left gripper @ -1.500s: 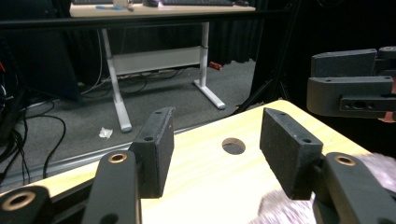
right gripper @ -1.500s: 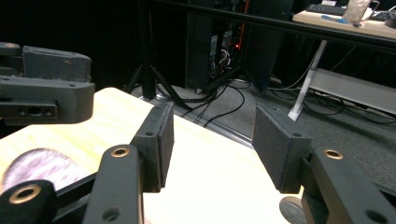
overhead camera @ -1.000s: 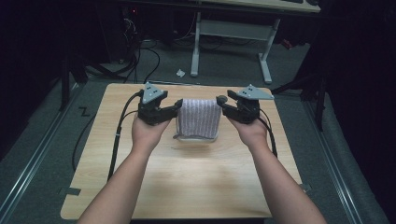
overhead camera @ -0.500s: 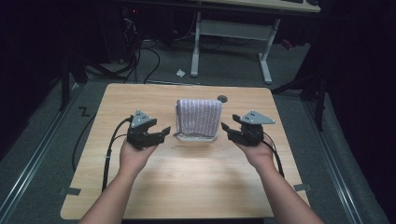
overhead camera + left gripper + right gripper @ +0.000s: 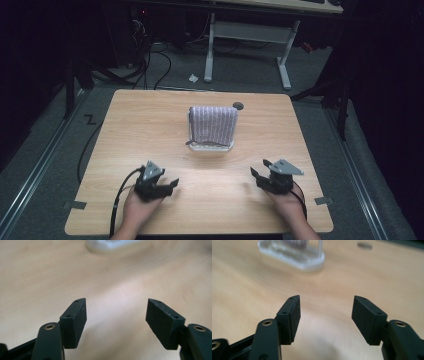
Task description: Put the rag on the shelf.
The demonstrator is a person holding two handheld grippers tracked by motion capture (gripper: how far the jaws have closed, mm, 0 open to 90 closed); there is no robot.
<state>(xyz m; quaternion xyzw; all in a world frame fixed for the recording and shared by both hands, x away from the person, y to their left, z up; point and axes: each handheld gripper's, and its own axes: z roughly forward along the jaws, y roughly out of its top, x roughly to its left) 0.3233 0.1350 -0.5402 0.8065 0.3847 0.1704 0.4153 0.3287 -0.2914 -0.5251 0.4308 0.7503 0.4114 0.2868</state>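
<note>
Left gripper (image 5: 172, 183): jaws wide apart, nothing between them, low over the light wooden table (image 5: 150, 125).
Right gripper (image 5: 256, 170): jaws have just been opening, now wide, holding nothing.
Purple-grey striped cloth (image 5: 213, 123): draped over a clear plastic stand (image 5: 210, 147), well beyond both grippers, between them.

The table (image 5: 150, 130) is pale wood with a fine grain, smooth and faintly satin; the towel (image 5: 213, 123) is a soft ribbed cloth, lilac-grey and matt; the stand (image 5: 294, 258) under it is clear glossy plastic with a thick, polished rim; the left gripper (image 5: 167, 184) and right gripper (image 5: 259, 172) are matt black plastic, their pads (image 5: 76, 320) flat and slightly scuffed, with small brass-coloured metal rivets; the floor (image 5: 45, 150) looks like coarse grey carpet.
</note>
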